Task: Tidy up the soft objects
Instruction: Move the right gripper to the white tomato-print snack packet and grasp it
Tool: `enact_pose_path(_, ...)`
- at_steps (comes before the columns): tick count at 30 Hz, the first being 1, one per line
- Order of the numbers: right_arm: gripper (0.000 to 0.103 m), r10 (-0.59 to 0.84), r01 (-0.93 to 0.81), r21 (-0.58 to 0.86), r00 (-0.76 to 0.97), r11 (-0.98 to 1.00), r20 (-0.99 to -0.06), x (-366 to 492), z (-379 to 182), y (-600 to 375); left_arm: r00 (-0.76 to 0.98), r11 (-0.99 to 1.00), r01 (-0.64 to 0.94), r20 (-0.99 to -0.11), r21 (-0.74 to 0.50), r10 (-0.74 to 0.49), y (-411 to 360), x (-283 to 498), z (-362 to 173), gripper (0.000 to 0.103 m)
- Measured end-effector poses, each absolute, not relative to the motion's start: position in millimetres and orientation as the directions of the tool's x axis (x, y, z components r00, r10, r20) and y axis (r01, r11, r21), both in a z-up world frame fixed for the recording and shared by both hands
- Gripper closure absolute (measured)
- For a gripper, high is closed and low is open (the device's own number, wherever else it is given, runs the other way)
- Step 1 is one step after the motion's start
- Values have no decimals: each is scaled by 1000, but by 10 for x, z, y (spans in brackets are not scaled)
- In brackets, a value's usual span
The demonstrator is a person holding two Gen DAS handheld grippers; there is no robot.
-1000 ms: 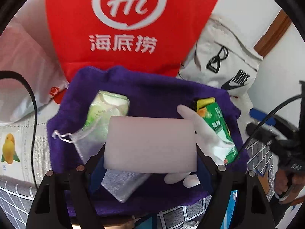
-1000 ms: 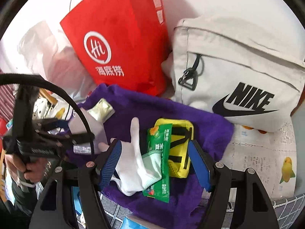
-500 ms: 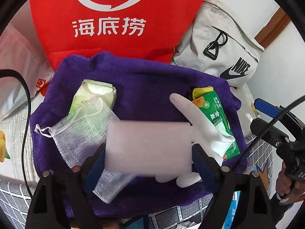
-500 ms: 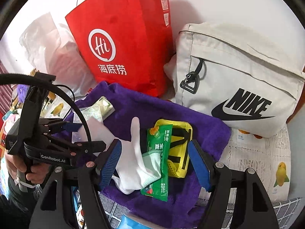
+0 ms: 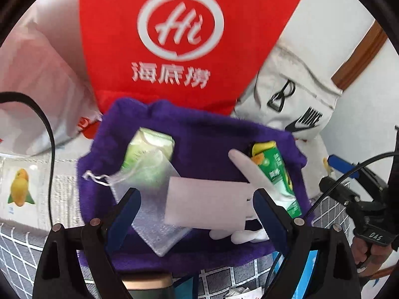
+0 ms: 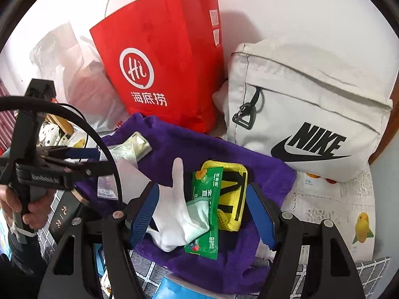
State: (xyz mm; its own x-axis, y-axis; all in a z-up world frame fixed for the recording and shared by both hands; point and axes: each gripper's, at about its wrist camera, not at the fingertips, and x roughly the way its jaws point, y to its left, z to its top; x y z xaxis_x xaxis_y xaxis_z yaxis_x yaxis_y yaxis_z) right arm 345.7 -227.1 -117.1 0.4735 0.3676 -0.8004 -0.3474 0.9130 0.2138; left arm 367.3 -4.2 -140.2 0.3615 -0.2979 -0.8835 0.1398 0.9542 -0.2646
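Left claw (image 5: pixel 197 214) has just spread its jaws; the white sponge block (image 5: pixel 207 203) sits freed on the purple towel (image 5: pixel 204 144). Right claw (image 6: pixel 202 211) hovers open at three o'clock, empty.

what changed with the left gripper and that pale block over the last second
The left gripper has just been opening: the pale foam block, clamped before, now sits loose against the right pad only. The purple towel, white glove and right gripper stayed put.
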Motion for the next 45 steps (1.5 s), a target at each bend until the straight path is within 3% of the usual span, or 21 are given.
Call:
enact_pose_path(16, 31, 435, -451, 217, 464, 866, -772, 2378, -821, -1962, 500, 935, 179, -790, -307, -355, 251, 3302, -633, 13)
enact_pose_path(24, 27, 443, -514, 227, 350, 827, -825, 1870, -1368, -1450, 528, 911, 214, -743, -352, -411, 351, 3142, -395, 13)
enact_pose_path(33, 26, 303, -478, 153, 256, 865, -918, 1863, -1947, -1132, 523, 890, 280, -721, -359, -455, 290, 3045, -297, 12)
enact_pose_path(37, 23, 202, -472, 50, 278, 880, -939, 1880, -2046, -1041, 526, 886, 292, -713, -360, -463, 327, 3025, -261, 12)
enact_pose_path(40, 21, 206, -503, 47, 266, 863, -942, 1806, -2066, -958, 535, 888, 288, -708, -359, -460, 400, 3024, -236, 12)
enact_pose_path(41, 23, 212, -519, 46, 265, 854, -941, 1764, -2066, -939, 542, 890, 278, -706, -362, -457, 431, 3027, -229, 12)
enact_pose_path(42, 32, 222, -536, 46, 270, 843, -937, 1719, -2056, -932, 548, 892, 267, -704, -366, -452, 471, 3029, -221, 12)
enact_pose_path(43, 49, 235, -539, 57, 267, 840, -935, 1700, -2035, -954, 551, 892, 262, -703, -367, -451, 493, 3025, -214, 12)
enact_pose_path(45, 52, 259, -523, 96, 246, 847, -934, 1673, -2033, -1022, 555, 891, 257, -697, -375, -454, 541, 3022, -196, 12)
